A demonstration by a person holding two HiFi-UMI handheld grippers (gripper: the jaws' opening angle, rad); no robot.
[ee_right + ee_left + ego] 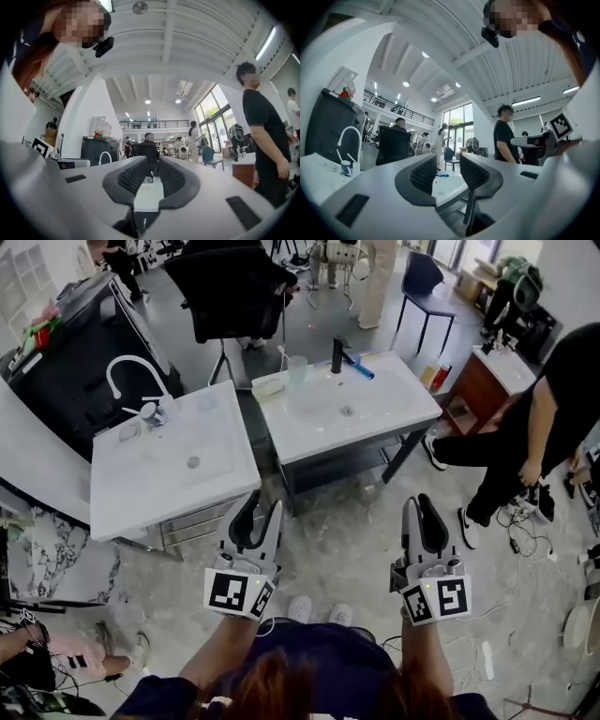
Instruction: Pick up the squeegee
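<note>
**A:** Where's the squeegee, and how will it handle?

**B:** I take it to be the blue-handled piece (360,366) on the far rim of the right desk (394,401), at twelve o'clock from me, just beside the black faucet (336,354). I'd judge it light, with a stiff handle and a soft blade. The plastic looks smooth and may slip, so I'd clamp across the middle of the handle.

**A:** And your jaws?

**B:** My left gripper (264,505) has its jaws partly open with nothing between them. My right gripper (421,502) has its jaws almost together, also empty. Both are well short of that desk.

**A:** Any containers?

**B:** A clear cup (297,371) stands at eleven o'clock from the basin (323,418); it looks empty, though I can't be sure. The basin is bare. On the left desk (169,479), a small cup (345,168) holds a couple of thin sticks.
</note>
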